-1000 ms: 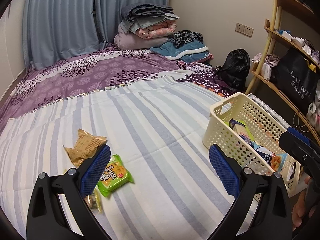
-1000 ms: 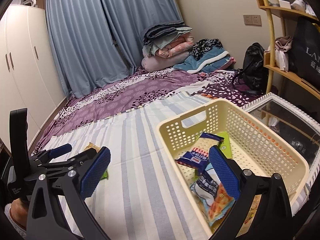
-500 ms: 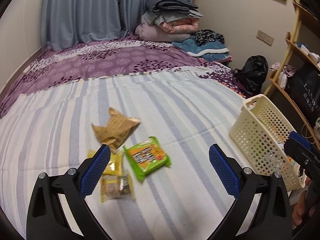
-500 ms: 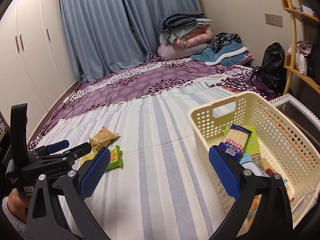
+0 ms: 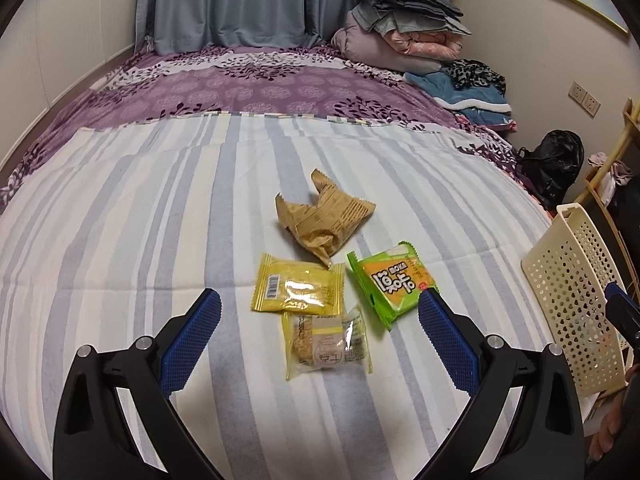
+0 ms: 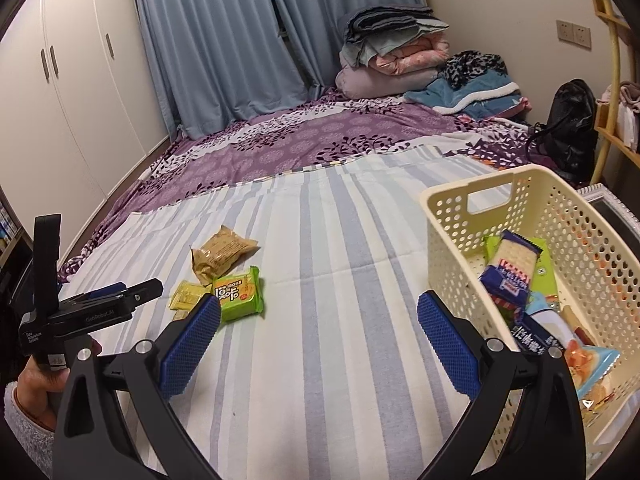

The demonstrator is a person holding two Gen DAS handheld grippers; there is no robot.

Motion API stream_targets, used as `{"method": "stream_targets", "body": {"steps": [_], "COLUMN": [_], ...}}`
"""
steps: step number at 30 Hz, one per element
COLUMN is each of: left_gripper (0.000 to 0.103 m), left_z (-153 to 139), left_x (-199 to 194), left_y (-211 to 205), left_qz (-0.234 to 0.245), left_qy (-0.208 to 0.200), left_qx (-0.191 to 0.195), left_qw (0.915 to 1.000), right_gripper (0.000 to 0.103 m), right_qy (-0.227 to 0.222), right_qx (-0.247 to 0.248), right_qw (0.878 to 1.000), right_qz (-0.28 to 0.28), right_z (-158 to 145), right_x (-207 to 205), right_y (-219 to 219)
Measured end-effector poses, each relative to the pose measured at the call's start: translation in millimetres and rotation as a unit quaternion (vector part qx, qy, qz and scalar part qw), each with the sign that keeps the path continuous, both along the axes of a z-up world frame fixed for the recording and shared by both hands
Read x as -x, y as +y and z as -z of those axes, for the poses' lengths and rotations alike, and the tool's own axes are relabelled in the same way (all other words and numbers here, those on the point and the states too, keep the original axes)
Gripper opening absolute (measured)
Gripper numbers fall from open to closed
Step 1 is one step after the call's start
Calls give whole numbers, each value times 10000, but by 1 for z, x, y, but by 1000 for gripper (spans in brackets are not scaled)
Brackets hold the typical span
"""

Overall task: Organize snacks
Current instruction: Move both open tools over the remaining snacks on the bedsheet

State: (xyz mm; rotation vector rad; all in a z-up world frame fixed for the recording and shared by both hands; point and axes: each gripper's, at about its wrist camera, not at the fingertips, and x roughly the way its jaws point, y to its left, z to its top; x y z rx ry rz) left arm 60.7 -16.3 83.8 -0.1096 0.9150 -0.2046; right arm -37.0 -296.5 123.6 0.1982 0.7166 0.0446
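Step in hand looks like the next pick: left gripper (image 5: 319, 338) is hanging over the four loose snacks on the striped bedsheet (image 5: 160, 208), jaws spread wide, holding nothing. Right gripper (image 6: 319, 338) is also gaping wide and empty, sitting just beside the cream perforated basket (image 6: 448, 240), which is already carrying several packets, including a blue cracker pack (image 6: 510, 268). Using the basket as landmark: all four loose snacks are lying well apart from it, across the sheet on its left. Nearest to it is the green wafer pack (image 5: 390, 282); beyond that the yellow packet (image 5: 298, 290), touching or slightly overlapping the clear-wrapped pastry (image 5: 326, 346); the crumpled brown packet (image 5: 324, 220) is lying just behind those, its lower tip at the yellow one's top edge. Pastry is sitting most squarely between the left pads, so I'm guessing that's the target. Next move is likely calling for lowering the left gripper until the pads straddle a single packet, closing on an edge or crimp without dragging the neighbour along, then carrying it over to the basket. Flat foil is probably going to slip, so pinch a seam.
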Motion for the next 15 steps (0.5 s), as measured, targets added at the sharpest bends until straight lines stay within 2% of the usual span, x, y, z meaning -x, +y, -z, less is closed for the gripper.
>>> {"method": "stream_targets", "body": {"steps": [15], "left_gripper": [100], "left_z": [44], "left_x": [1], "left_y": [-15], "left_qz": [194], "left_qy": [426], "left_qx": [-119], "left_qw": [9988], "right_gripper": [98], "right_qy": [263], "right_qx": [13], "right_qw": [9995], "right_qz": [-191], "right_z": [20], "right_x": [-9], "right_y": [13]}}
